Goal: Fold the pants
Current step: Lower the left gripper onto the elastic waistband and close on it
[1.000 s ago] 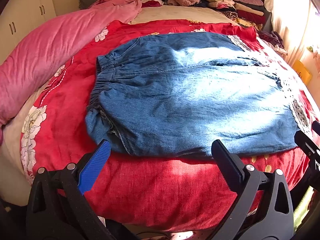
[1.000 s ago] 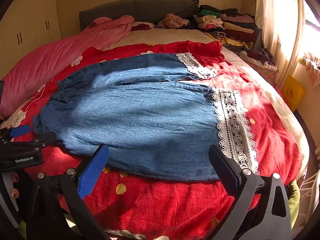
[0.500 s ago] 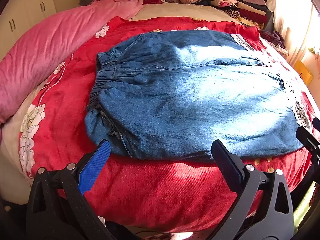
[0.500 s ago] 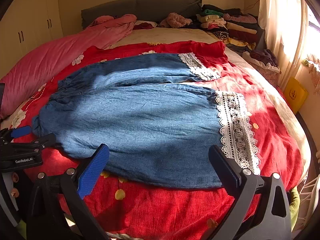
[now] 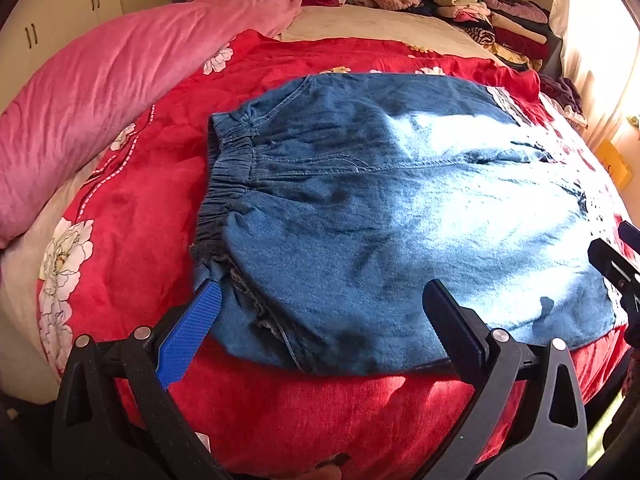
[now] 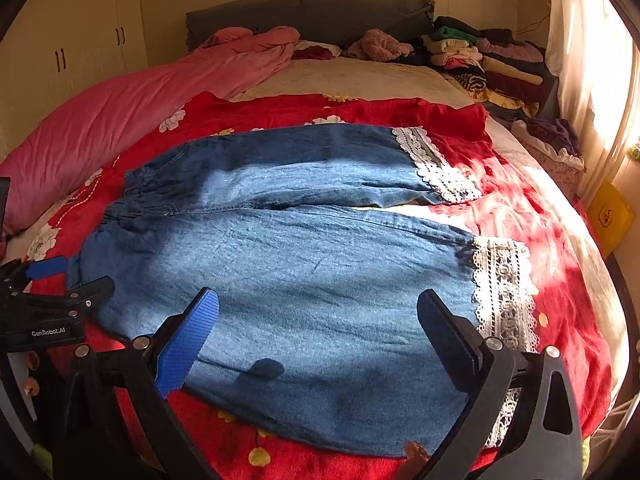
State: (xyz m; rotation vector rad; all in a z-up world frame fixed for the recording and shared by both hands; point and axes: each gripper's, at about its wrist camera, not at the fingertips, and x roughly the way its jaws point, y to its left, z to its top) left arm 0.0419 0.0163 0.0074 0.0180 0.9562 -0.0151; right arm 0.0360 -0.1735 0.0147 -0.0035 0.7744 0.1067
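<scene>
Blue denim pants (image 6: 304, 264) with white lace cuffs (image 6: 500, 292) lie flat on the red flowered bedspread (image 6: 520, 208), waistband (image 5: 224, 188) to the left and both legs spread to the right. My left gripper (image 5: 320, 312) hovers open over the near waist corner of the pants (image 5: 360, 220), holding nothing. My right gripper (image 6: 318, 320) hangs open above the near leg, close to the lace cuff, also holding nothing. The left gripper (image 6: 60, 284) shows at the left edge of the right wrist view, and the right gripper's tip (image 5: 612, 268) at the right edge of the left wrist view.
A pink quilt (image 5: 100, 92) lies rolled along the left side of the bed. Stacks of folded clothes (image 6: 480, 60) sit at the far right by the grey headboard (image 6: 308, 16). White wardrobes (image 6: 68, 40) stand at the left, a curtain (image 6: 588, 60) and a yellow box (image 6: 608, 216) at the right.
Both grippers have moved forward and lower toward the pants, which now reach between the fingers in each view. The pants have not moved and both grippers stay open.
</scene>
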